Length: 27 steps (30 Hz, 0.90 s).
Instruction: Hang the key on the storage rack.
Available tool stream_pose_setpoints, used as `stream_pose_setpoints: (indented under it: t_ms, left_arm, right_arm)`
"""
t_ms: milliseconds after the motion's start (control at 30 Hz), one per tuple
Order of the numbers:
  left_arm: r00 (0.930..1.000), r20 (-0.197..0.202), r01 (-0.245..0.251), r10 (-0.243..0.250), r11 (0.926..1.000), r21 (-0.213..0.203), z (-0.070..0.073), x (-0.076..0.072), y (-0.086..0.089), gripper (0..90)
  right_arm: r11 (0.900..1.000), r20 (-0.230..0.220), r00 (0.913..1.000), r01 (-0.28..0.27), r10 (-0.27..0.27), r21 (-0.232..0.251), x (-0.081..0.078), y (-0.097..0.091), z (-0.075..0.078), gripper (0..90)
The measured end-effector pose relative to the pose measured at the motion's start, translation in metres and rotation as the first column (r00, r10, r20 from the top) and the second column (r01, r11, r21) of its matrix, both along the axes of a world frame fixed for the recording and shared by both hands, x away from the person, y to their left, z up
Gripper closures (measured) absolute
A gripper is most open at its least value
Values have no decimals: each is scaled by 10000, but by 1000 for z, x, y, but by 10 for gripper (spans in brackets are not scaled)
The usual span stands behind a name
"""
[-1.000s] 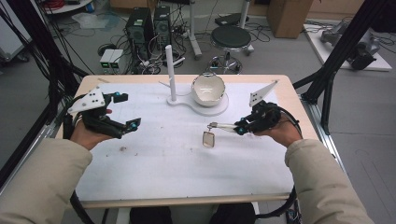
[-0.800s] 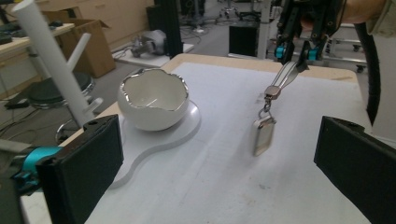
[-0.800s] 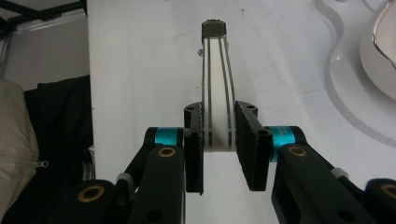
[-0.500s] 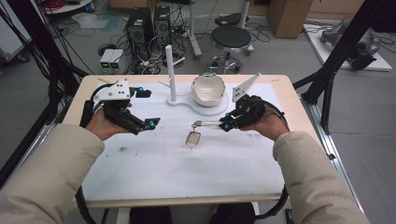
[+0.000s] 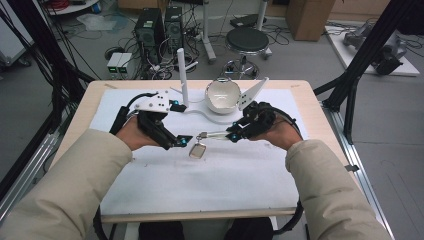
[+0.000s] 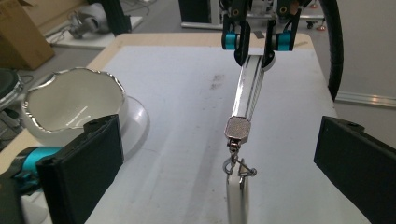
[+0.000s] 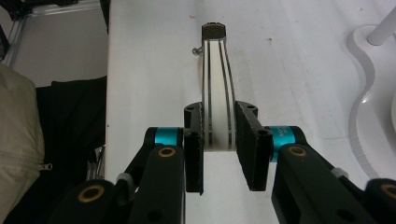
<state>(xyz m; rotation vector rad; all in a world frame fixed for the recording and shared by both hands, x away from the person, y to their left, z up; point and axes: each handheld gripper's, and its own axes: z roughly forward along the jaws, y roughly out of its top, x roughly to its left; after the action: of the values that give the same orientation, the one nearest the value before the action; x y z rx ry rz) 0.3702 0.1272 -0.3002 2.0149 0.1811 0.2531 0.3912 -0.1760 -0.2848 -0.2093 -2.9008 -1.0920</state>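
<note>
We see the right gripper [image 5: 233, 136] clamped on the wide end of a flat silver strip [image 7: 216, 84], its jaws pressed against both edges. The strip reaches out level above the white-covered worktop [image 5: 150, 190], and from its knurled tip [image 6: 238, 129] a small wire clasp [image 6: 239, 166] carries a pale tag [image 5: 196, 150] that hangs down toward the sheet; we cannot tell whether the tag touches it. The left gripper [image 5: 180, 142] sits just beside the tag with its jaws spread wide, one on either side of the dangling piece and touching nothing. Behind the two grippers we find a white bowl [image 5: 223, 96] with a metallic rim on a curved white base [image 5: 212, 116], and a white post [image 5: 182, 77] standing upright on that same base. Beyond the worktop's far edge stand a round stool [image 5: 247, 40], computer towers [image 5: 150, 30] and loose cables on the floor
</note>
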Motion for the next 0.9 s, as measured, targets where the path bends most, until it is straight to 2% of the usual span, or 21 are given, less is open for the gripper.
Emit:
stream_pose_setpoints:
  t_ms: [300, 500, 567, 667, 767, 833, 900]
  left_arm:
    - [9973, -358, 674, -649, 9950, 739, -12, -1, -23, 28]
    - [9949, -515, 921, -871, 9901, 1055, -18, -1, -34, 39]
    - [9943, -534, 980, -922, 9881, 1183, -19, -1, -35, 83]
    - [9933, -621, 1045, -976, 9872, 1205, -21, -1, -38, 92]
    - [9929, -630, 1089, -1008, 9838, 1422, -22, -1, -40, 123]
    - [9919, -643, 1186, -1096, 9802, 1585, -22, -2, -41, 206]
    - [9913, -687, 1226, -1124, 9779, 1691, -22, -1, -41, 228]
  right_arm:
    - [9995, 55, 9995, -296, 295, 71, -1, 7, -2, 742]
    - [9992, 92, 9992, -389, 388, 79, -2, 9, -2, 742]
    - [9989, 86, 9989, -458, 458, 88, -3, 9, -2, 742]
    - [9989, 82, 9989, -457, 456, 77, -3, 9, -2, 741]
    - [9988, 53, 9988, -484, 483, 68, -3, 9, -2, 741]
    - [9989, 72, 9989, -474, 473, 55, -3, 9, -2, 741]
    - [9988, 96, 9988, -479, 478, 74, -4, 10, -2, 741]
